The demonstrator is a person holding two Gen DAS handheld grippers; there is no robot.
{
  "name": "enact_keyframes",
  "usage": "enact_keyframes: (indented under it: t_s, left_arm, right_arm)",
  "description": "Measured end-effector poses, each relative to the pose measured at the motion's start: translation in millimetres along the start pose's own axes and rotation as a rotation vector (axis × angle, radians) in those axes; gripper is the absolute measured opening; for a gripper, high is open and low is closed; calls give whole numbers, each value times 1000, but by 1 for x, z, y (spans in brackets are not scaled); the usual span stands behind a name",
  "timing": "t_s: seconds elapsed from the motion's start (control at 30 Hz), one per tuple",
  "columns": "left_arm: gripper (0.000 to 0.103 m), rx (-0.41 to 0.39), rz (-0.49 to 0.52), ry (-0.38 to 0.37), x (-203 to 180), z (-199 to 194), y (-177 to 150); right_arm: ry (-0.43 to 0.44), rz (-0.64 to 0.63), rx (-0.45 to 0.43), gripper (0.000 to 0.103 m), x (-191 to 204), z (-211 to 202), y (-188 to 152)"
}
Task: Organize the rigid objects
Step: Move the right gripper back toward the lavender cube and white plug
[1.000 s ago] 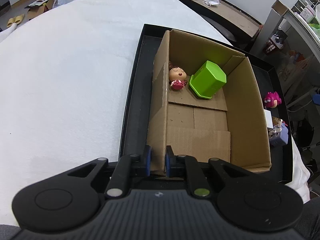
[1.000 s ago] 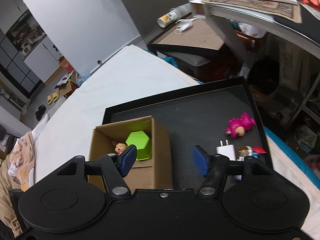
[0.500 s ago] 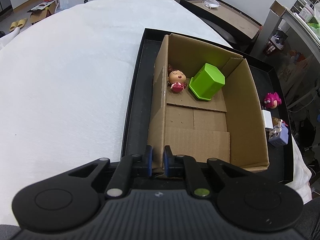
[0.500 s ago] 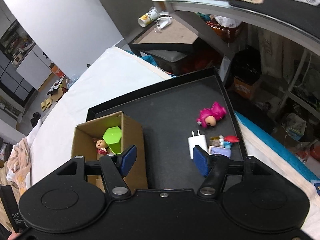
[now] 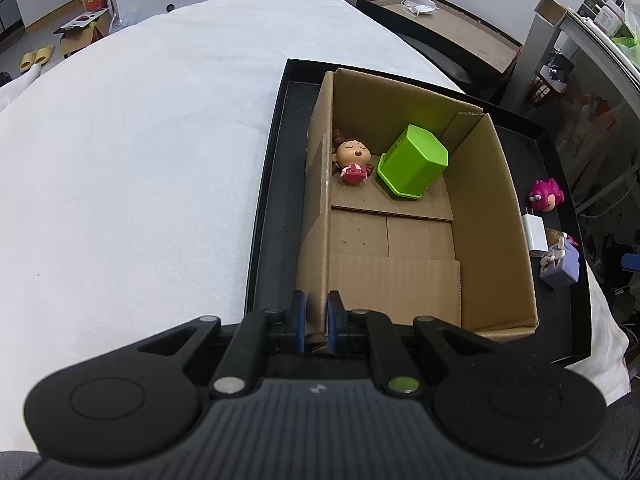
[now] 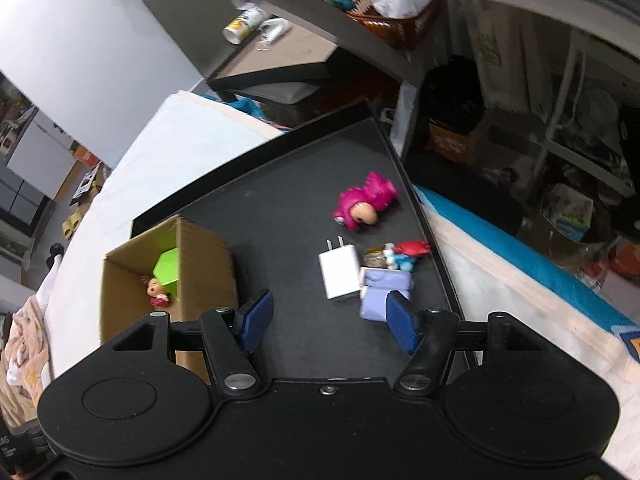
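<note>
Left fingers (image 5: 298, 322) pinch cardboard box (image 5: 490, 208) wall; right fingers (image 6: 256, 320) apart (empty).

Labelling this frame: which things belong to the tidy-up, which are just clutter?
Job:
cardboard box
doll
green cup
pink toy
white charger
lilac toy
black tray

Clutter:
tipped can
slippers
face mask
</note>
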State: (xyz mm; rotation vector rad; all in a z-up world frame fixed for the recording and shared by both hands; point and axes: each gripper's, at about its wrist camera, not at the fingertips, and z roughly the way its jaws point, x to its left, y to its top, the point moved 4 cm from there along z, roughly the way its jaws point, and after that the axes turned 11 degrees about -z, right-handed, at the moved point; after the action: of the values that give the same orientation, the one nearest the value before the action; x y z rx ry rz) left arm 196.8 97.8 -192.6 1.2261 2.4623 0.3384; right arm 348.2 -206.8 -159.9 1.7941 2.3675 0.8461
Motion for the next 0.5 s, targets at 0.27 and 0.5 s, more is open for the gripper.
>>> enact_keyframes:
  t_s: [0.27, 0.5]
  left_arm:
    - [10, 6, 7, -6, 1, 2, 0]
    - [10, 16, 15, -1, -1, 3, 1]
  right_arm:
    - [-39, 25, 17, 67, -11, 23, -8]
    - [-63, 62, -1, 68, -19, 36, -9]
